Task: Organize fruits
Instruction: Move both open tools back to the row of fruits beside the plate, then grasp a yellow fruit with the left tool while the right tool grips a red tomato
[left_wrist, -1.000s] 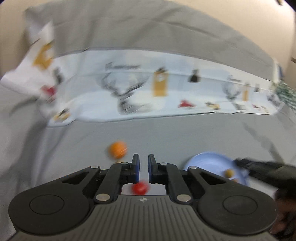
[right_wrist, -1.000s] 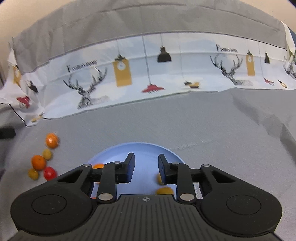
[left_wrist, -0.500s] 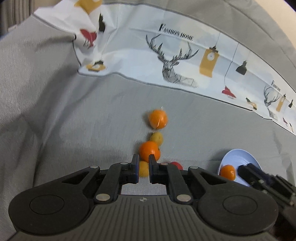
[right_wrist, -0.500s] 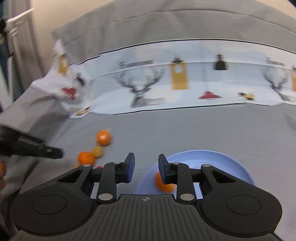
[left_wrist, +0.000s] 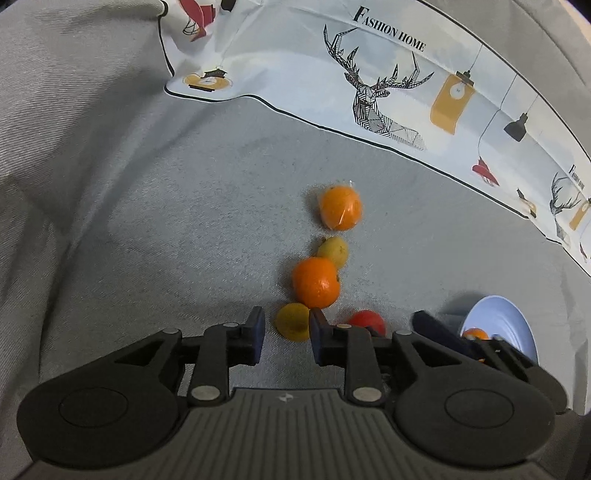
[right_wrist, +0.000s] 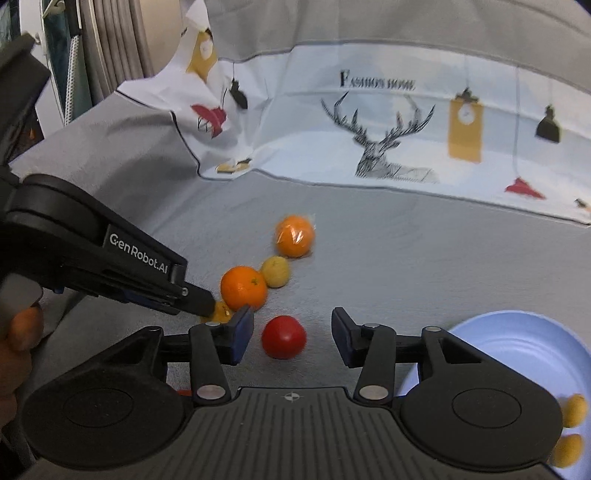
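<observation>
The left gripper (left_wrist: 283, 330) has its jaws parted with a small yellow fruit (left_wrist: 293, 321) sitting between the tips, touching the right finger (left_wrist: 318, 334) but not squeezed. Just ahead of those tips lies an orange (left_wrist: 316, 282), touching the fruit, then a second yellow fruit (left_wrist: 333, 252) and, farthest ahead, a wrapped orange (left_wrist: 340, 207).

The right gripper (right_wrist: 291, 334) is spread wide around a red tomato (right_wrist: 283, 336), which rests on the grey sheet (right_wrist: 424, 251) without touching either finger. The orange sits just beyond its left finger (right_wrist: 239, 332), close enough to crowd it. To the right of the fingers lies the blue plate (right_wrist: 517, 343), holding yellow fruits at its near edge. A printed deer cloth (right_wrist: 369, 122) runs across the back.
</observation>
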